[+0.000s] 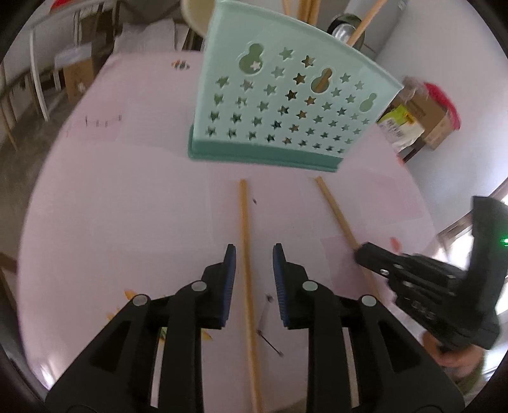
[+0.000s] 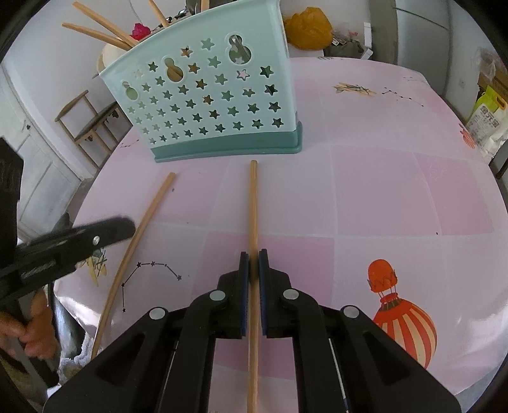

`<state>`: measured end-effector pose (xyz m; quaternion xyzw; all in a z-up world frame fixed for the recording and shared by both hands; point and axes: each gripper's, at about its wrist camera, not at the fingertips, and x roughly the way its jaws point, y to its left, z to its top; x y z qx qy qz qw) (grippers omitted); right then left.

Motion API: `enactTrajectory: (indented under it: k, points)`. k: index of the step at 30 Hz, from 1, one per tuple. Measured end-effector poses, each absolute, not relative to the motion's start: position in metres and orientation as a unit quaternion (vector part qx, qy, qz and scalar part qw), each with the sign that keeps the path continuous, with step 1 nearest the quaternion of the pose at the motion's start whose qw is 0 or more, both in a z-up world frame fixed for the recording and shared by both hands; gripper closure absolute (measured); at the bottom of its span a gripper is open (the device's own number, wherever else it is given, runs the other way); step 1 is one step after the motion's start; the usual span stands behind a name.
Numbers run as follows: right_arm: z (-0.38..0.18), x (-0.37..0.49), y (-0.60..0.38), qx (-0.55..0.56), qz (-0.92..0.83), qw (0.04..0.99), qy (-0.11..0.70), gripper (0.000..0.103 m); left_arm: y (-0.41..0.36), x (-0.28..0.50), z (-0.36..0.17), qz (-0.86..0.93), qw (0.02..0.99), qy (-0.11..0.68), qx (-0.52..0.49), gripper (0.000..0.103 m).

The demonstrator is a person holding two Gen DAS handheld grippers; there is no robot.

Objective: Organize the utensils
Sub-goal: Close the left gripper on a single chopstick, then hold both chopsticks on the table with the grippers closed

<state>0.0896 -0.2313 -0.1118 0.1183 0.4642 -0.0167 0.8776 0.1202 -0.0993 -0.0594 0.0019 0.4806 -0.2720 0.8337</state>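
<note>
Left gripper (image 1: 254, 251): jaws parted wide, straddling a chopstick (image 1: 247, 270) flat on the pink table (image 1: 127, 206), pads clear of it. Right gripper (image 2: 253, 254): jaws pinched onto a second chopstick (image 2: 253, 203), tip aimed at 12 o'clock toward the teal star-cut utensil holder (image 2: 216, 104). More chopsticks (image 2: 104, 28) upright in holder. Balloon print (image 2: 403, 317) at 4 o'clock.

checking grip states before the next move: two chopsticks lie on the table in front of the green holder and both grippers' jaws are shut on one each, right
Not quite. Only the right gripper has its jaws shut on a chopstick, as the right wrist view shows. In the left wrist view the left gripper has its jaws open, astride the other chopstick without clamping it. Both chopsticks do lie before the green holder.
</note>
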Motion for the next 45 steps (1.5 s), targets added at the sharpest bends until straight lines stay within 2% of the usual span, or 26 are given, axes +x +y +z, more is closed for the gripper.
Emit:
enactTrajectory:
  k: [5,10,18,45]
  points:
    - [-0.112,0.089,-0.231,0.119,-0.015,0.878,0.463,0.097,-0.122,0.130,-0.064,-0.253,0.846,0.460,0.094,0.081]
    - [-0.112,0.089,-0.231,0.120,-0.015,0.878,0.463,0.097,-0.141,0.126,-0.066,-0.244,0.853,0.439,0.142,0.082]
    - [-0.112,0.089,-0.231,0.119,-0.015,0.878,0.464,0.097,-0.149,0.124,-0.062,-0.228,0.860,0.436,0.135,0.096]
    - [-0.111,0.090,-0.232,0.116,-0.022,0.876,0.467,0.097,-0.143,0.124,-0.066,-0.218,0.865,0.435,0.123,0.097]
